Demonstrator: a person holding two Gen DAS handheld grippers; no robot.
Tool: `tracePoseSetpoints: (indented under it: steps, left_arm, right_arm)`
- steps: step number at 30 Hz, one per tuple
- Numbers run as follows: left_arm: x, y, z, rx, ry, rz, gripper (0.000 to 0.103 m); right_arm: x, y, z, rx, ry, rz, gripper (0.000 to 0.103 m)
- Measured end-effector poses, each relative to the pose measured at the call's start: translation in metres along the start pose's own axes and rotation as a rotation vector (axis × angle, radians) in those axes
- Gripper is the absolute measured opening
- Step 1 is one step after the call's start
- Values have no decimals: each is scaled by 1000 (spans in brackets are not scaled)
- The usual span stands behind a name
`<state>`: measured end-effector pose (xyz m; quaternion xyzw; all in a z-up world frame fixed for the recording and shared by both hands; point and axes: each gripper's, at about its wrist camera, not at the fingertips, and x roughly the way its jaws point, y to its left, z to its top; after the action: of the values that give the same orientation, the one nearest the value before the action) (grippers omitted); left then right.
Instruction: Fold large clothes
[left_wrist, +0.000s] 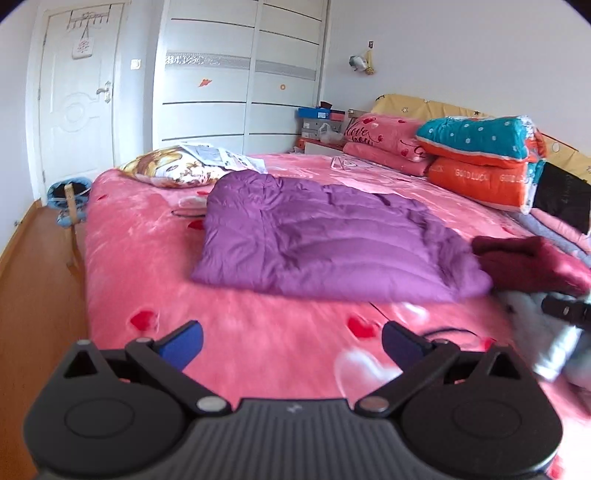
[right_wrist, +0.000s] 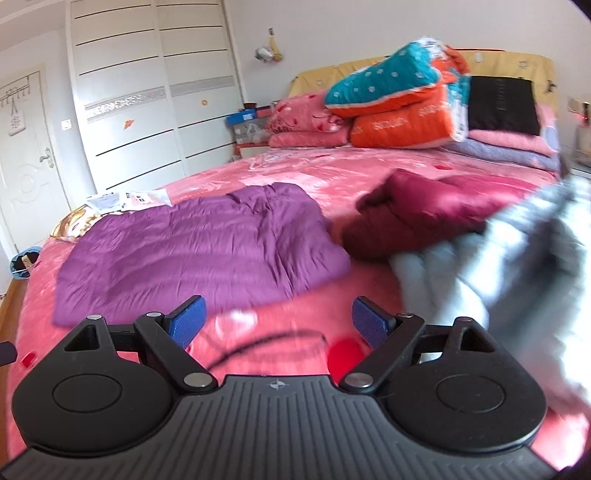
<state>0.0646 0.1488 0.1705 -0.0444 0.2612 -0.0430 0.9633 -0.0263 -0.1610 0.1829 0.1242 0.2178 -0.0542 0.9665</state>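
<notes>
A purple padded coat (left_wrist: 325, 236) lies folded flat in the middle of the pink bed (left_wrist: 147, 266); the right wrist view shows the same purple coat (right_wrist: 199, 251) left of centre. A dark red coat (left_wrist: 532, 266) lies bunched to its right, also seen as the dark red coat (right_wrist: 417, 218). A blurred grey-white garment (right_wrist: 480, 273) lies at the right, near the bed's front. My left gripper (left_wrist: 291, 343) hangs open over bare bedding in front of the purple coat, nothing between its blue pads. My right gripper (right_wrist: 279, 321) is open too, empty, just before the purple coat's near edge.
Stacked folded quilts (left_wrist: 480, 162) and pink pillows (left_wrist: 384, 140) sit at the headboard. A patterned pillow (left_wrist: 173, 170) with papers lies at the far left corner. A black cord (right_wrist: 258, 343) lies on the bedding. White wardrobe (left_wrist: 236, 74) and door (left_wrist: 77, 96) stand behind; wooden floor (left_wrist: 33, 295) at left.
</notes>
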Motion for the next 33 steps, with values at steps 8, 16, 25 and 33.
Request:
tracePoseSetpoints:
  steps: [8, 16, 25, 33]
  left_arm:
    - [-103, -23, -8, -10, -44, 5, 102]
    - [-170, -30, -3, 30, -116, 43, 102]
    - [-196, -28, -11, 11, -130, 71, 102]
    - [-208, -38, -26, 91, -163, 72, 102]
  right_arm:
    - [-123, 5, -8, -75, -79, -24, 103]
    - [-159, 9, 1, -85, -162, -7, 103]
    - [-203, 21, -2, -105, -249, -6, 103]
    - [-215, 22, -13, -99, -261, -7, 103]
